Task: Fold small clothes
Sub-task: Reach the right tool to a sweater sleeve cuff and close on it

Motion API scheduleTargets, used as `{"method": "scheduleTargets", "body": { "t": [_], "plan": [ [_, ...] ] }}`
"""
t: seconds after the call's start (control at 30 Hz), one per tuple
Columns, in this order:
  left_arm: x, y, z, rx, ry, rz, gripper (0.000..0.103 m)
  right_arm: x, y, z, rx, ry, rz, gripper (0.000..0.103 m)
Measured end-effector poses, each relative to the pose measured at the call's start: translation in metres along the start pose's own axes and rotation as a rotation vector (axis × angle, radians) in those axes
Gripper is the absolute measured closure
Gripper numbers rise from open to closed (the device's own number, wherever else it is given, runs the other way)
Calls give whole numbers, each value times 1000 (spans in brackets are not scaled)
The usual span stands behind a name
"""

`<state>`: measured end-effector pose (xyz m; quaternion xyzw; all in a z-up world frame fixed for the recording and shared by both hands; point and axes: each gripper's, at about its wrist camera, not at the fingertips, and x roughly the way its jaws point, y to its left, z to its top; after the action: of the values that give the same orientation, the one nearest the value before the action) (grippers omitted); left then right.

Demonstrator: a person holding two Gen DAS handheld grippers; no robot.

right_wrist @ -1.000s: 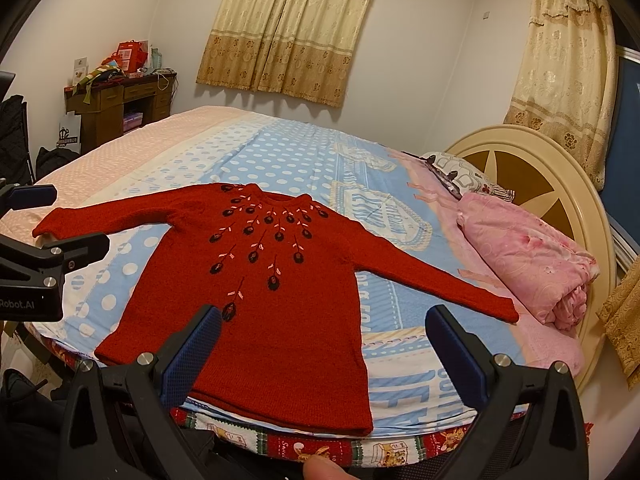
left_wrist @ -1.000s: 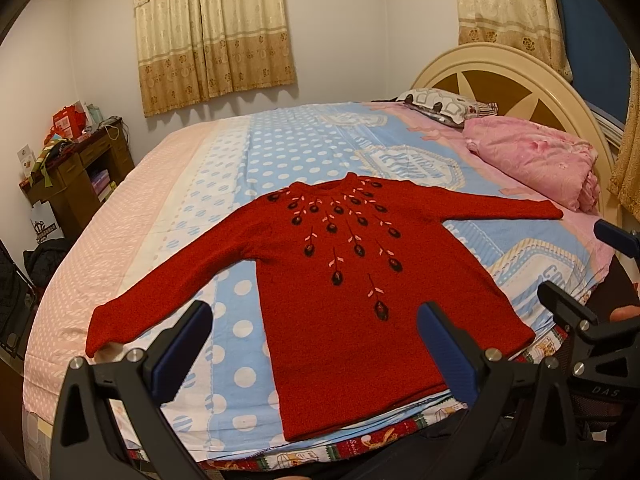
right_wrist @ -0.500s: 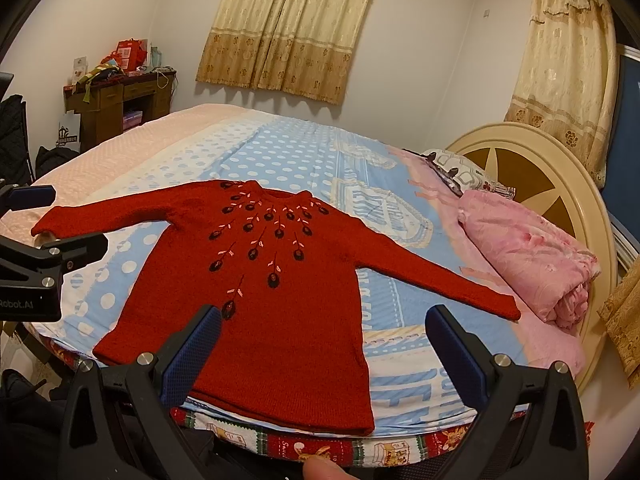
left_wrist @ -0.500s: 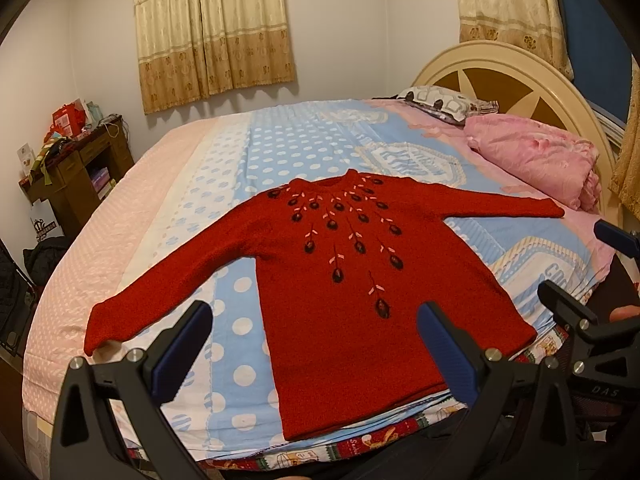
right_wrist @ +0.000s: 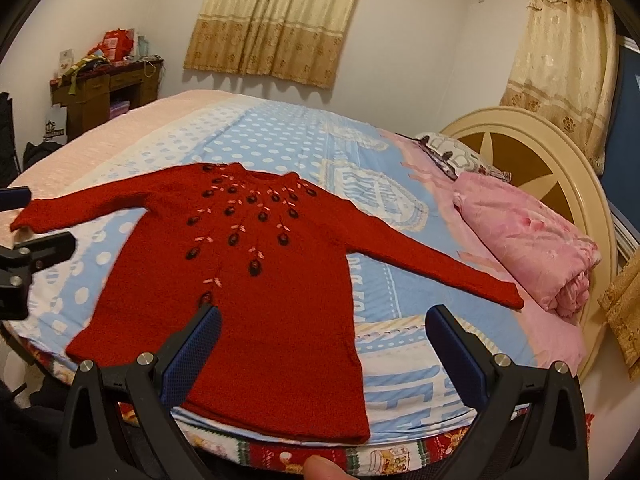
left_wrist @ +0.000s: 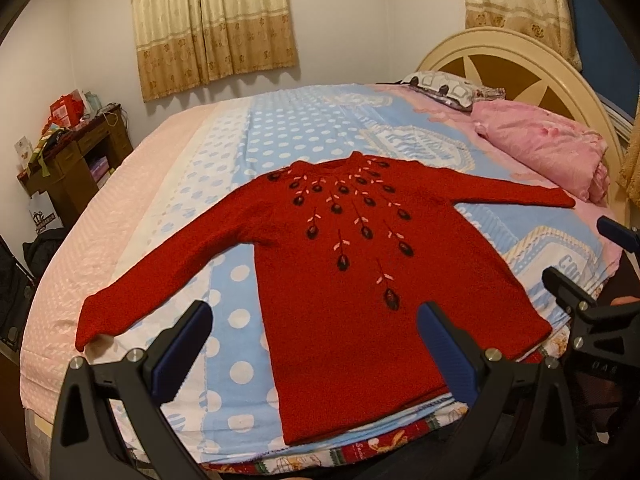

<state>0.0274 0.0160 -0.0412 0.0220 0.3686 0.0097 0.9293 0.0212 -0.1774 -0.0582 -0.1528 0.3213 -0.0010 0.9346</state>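
A red sweater (left_wrist: 352, 280) lies flat and face up on the bed (left_wrist: 304, 128), both sleeves spread wide, its hem at the near edge. Nothing is folded yet, so this looks like the approach before the first fold. The left tool (left_wrist: 316, 344) and right tool (right_wrist: 320, 344) hover above the hem, jaws wide apart and empty. Next, each likely needs to reach a sleeve and bring it across the body.

Black left tongs (left_wrist: 312, 344), blue textured pads (left_wrist: 182, 350), silver screws, right tongs (right_wrist: 324, 346) alike
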Motion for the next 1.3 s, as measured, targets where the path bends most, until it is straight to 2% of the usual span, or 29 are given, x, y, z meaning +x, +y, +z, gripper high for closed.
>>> {"method": "scheduleTargets", "body": {
  "t": [0.2,0.57,0.77,0.97,1.13,1.3],
  "plan": [
    [24,-3,6,12,22,24,0,24,-15,-1,16,20,-20,1],
    [85,-12,21,66,61,53,0,93,-54,-9,86,119,-76,1],
    [125,-19,30,97,85,46,0,132,-80,-14,128,159,-123,1],
    [161,-18,45,107,50,89,0,169,-127,-17,188,182,-165,1],
    [187,-6,53,72,54,121,0,192,-171,-20,260,197,-204,1],
    [212,6,54,27,85,152,0,203,-226,-24,391,204,-233,4]
  ]
}}
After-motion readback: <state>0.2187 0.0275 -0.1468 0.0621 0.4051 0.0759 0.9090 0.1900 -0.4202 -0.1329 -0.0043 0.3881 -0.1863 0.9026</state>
